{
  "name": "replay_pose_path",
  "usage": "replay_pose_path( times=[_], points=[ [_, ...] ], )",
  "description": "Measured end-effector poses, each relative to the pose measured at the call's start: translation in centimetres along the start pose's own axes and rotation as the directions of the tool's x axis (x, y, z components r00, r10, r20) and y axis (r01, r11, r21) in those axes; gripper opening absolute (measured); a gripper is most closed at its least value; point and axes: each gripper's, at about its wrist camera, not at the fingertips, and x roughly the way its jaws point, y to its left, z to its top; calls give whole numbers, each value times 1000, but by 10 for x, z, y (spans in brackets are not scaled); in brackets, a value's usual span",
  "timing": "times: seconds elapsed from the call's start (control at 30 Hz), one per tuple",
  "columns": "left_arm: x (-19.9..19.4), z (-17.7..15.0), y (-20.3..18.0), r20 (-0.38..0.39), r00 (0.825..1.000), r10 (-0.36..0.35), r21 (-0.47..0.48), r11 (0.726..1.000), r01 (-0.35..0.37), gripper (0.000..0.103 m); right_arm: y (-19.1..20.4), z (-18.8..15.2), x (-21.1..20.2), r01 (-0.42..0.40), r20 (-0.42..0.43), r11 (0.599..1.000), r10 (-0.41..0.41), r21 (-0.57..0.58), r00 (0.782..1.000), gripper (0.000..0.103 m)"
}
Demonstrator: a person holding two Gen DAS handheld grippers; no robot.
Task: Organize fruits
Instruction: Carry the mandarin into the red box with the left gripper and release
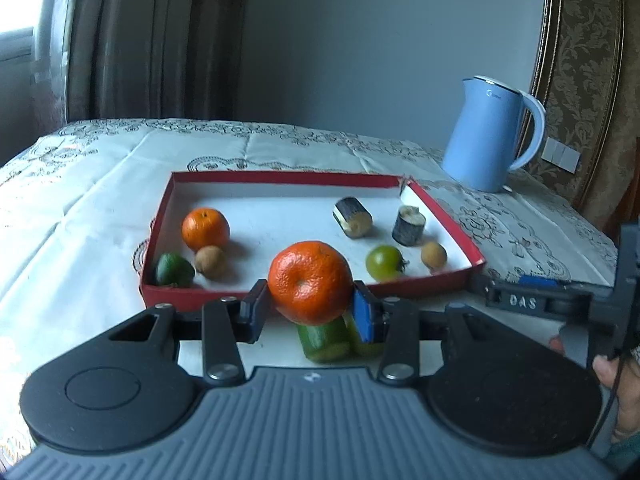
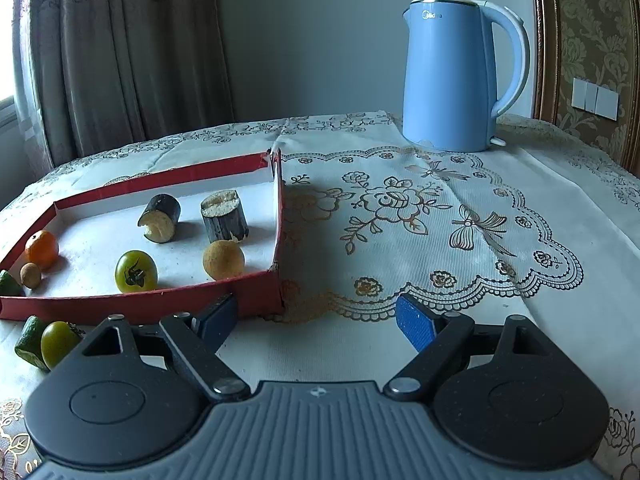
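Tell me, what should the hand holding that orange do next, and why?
Probably carry it forward over the near wall of the red box and set it down inside. The left gripper grips the orange just short of that wall, and bare white floor lies right beyond it.

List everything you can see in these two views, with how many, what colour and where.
tangerine: one, orange, held in the left claw
tangerine in tray: one, orange, left part
tray: one, red walls, white floor, on tablecloth
dark cut stalk pieces: two, tray's back right
small tan fruits: two, one at each end of tray
green tomato: one, tray front
green fruit: one, tray's front left corner
green pieces on cloth: two, before the tray
kettle: one, blue, back right
right claw: open, empty, near tray's right corner
hand: one, at right edge
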Motion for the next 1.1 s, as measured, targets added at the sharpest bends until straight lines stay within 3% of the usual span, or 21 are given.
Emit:
replay_pose_path(
  times=[1.1],
  points=[
    [99, 47, 4, -5, 991, 134, 80, 988, -133, 40, -2, 1, 6, -10, -35, 1000, 10, 13, 999, 86]
  ],
)
